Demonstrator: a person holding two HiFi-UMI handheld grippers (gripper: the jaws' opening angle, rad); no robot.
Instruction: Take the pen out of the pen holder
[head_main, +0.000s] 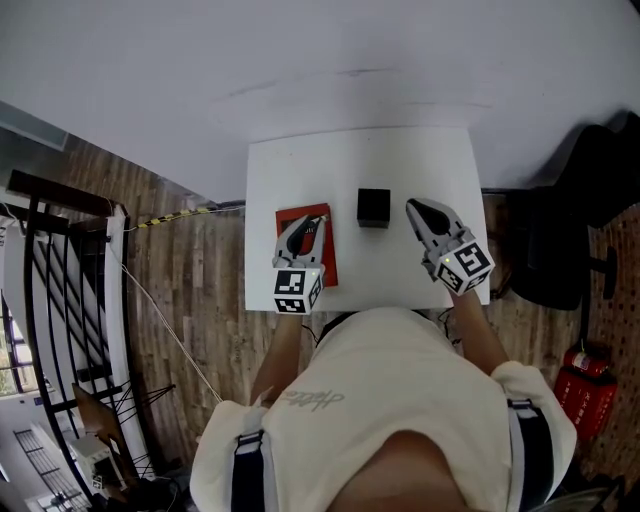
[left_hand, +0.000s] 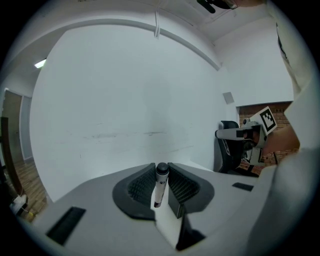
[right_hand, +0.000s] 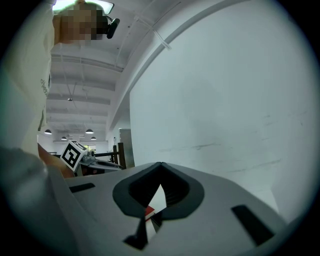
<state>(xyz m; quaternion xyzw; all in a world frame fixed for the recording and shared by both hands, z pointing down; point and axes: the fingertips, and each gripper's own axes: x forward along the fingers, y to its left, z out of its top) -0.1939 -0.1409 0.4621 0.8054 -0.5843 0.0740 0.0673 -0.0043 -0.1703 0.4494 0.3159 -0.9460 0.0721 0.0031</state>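
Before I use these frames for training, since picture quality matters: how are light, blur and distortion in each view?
Head view: even, soft light on the white rectangular table, sharp, edges bent by the wide lens. Left gripper view: strong fisheye, black corners, the white pen with a black cap in focus. Right gripper view: same fisheye, small bright ceiling lamps, no glare.

The white table (head_main: 400, 160) carried a black pen holder (head_main: 373, 206) near centre, a red pad (head_main: 330, 258) at its eight o'clock (partly covered).
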